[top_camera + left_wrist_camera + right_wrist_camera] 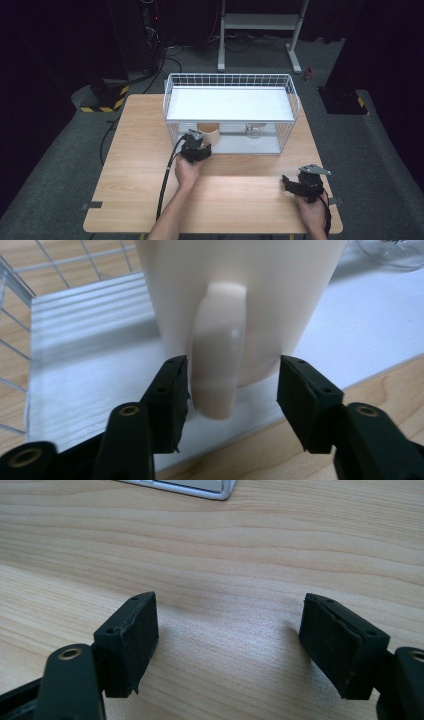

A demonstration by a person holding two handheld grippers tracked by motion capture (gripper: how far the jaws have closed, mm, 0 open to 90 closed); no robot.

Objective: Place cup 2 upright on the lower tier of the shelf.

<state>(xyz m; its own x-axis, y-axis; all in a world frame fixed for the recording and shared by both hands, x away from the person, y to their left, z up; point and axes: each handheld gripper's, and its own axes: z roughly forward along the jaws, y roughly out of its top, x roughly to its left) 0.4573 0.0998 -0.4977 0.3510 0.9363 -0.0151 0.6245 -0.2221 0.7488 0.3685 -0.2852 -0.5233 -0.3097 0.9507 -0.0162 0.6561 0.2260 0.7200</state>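
Nearest the high camera, the right gripper (295, 186) sits low over the wooden table (240, 200) near its front right corner, held in the person's right hand (312, 212). In the right gripper view its two black pads (131, 635) stand wide apart with bare wood grain between them and nothing held.

Farther in, the left hand (186, 172) holds the left gripper (232, 390) at the open front of a white wire rack (292, 90). Its fingers are spread, one on each side of the handle (217, 360) of a cream mug (240, 290). The left pad (172, 392) lies just beside the handle; whether it touches, I cannot tell. The right pad stands clear of it. That mug stands upright on the rack's white lower shelf (90, 375), just beyond the fingertips.

Beyond the mug, to the right, a clear glass (254, 131) rests on the same shelf.
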